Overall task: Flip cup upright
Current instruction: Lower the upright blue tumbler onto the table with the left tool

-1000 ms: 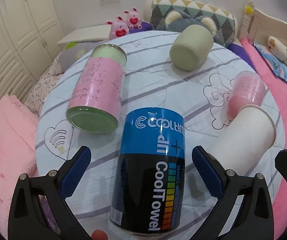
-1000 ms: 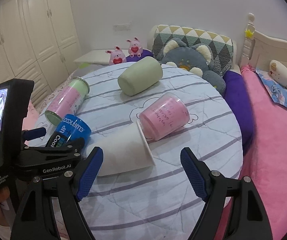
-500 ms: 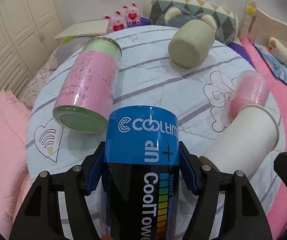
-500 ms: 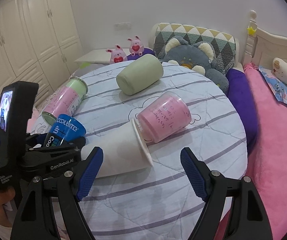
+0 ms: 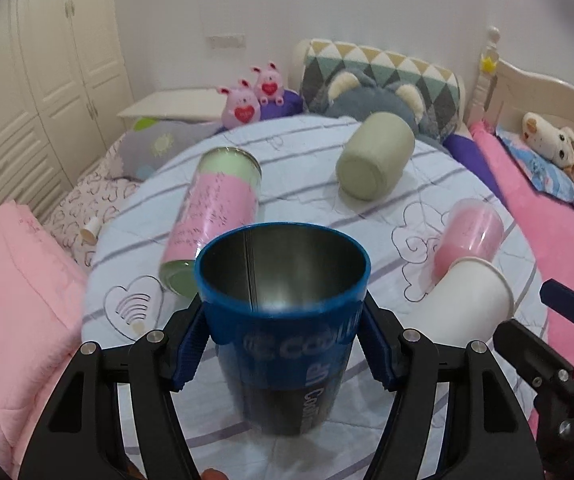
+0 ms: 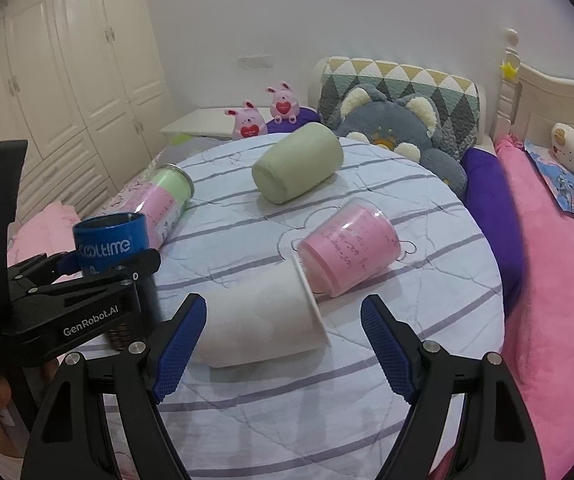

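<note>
My left gripper (image 5: 283, 340) is shut on a blue and black metal cup (image 5: 287, 320) marked "Cooltime". The cup stands nearly upright, its open mouth facing up, its base near the tablecloth. It also shows in the right wrist view (image 6: 111, 240), held by the left gripper (image 6: 103, 268). My right gripper (image 6: 283, 344) is open and empty, its fingers on either side of a white paper cup (image 6: 263, 320) that lies on its side.
On the round striped tablecloth (image 6: 367, 400) lie a pink and green tumbler (image 5: 215, 216), a green cup (image 5: 375, 160) and a pink cup (image 5: 471, 236), all on their sides. Pink bedding (image 6: 559, 320) lies to the right, plush toys and pillows behind.
My left gripper closed on the blue cup, which lay on its side, and turned it up so its mouth faces up. The right gripper stayed open over the white cup.
</note>
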`<state>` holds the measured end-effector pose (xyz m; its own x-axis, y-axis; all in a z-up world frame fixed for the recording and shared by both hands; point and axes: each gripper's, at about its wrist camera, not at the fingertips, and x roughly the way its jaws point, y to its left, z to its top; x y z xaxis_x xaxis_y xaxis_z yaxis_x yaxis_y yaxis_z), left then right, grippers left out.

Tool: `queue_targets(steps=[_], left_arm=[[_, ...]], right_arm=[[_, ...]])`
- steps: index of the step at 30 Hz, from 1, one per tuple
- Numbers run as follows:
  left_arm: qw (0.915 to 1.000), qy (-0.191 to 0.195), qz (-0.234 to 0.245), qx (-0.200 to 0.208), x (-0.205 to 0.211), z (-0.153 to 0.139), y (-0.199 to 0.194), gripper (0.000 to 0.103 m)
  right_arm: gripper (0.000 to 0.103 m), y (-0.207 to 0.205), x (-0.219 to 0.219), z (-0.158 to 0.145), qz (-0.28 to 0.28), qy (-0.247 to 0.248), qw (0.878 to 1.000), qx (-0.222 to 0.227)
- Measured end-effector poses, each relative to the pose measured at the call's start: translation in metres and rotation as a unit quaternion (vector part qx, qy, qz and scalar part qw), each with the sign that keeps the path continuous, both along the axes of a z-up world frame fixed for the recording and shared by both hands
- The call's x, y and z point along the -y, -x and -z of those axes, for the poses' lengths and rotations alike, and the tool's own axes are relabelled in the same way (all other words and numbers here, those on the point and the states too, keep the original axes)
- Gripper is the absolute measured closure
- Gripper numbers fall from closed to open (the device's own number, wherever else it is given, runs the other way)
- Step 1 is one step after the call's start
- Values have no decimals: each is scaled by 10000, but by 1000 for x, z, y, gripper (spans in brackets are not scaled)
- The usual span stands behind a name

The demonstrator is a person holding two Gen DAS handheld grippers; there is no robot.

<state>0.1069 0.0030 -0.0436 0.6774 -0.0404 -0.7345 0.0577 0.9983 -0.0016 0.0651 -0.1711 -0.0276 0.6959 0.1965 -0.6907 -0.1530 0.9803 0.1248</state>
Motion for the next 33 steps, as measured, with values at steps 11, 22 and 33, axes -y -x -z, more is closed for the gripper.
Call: queue_targets(steps=[11, 22, 33], left_arm=[[9999, -53, 90, 102, 5, 1, 5, 35], [9998, -122, 141, 118, 8, 1, 13, 35], [9988, -232, 46, 440, 6, -14, 26, 7]], right_arm=[[22, -1, -8, 8, -29, 49, 10000, -8], [22, -1, -8, 7, -13, 25, 10000, 42], [22, 8, -7, -1, 21, 38, 9999, 158]])
